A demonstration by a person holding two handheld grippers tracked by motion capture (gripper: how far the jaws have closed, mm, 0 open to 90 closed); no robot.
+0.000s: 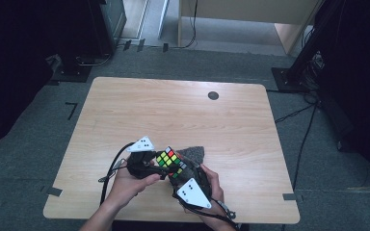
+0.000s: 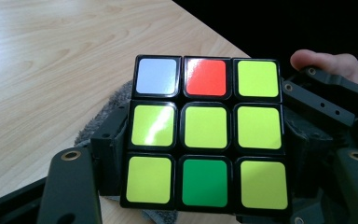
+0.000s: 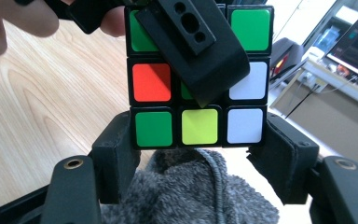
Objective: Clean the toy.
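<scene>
Pale wood-grain table (image 1: 173, 110) fills the middle of the high view, grey carpet around it. Low in that frame, just left of centre, I hold the puzzle cube (image 1: 169, 160) between both tools, above a grey fuzzy cloth (image 1: 194, 153). My right gripper (image 3: 198, 140) is clamped on the cube's bottom layer, one black jaw pressing each side, with the cloth under it at the bottom of the right gripper view. My left gripper (image 2: 205, 177) has the cube's mostly yellow face between its jaws at the centre of the left gripper view; whether they press I cannot tell.
</scene>
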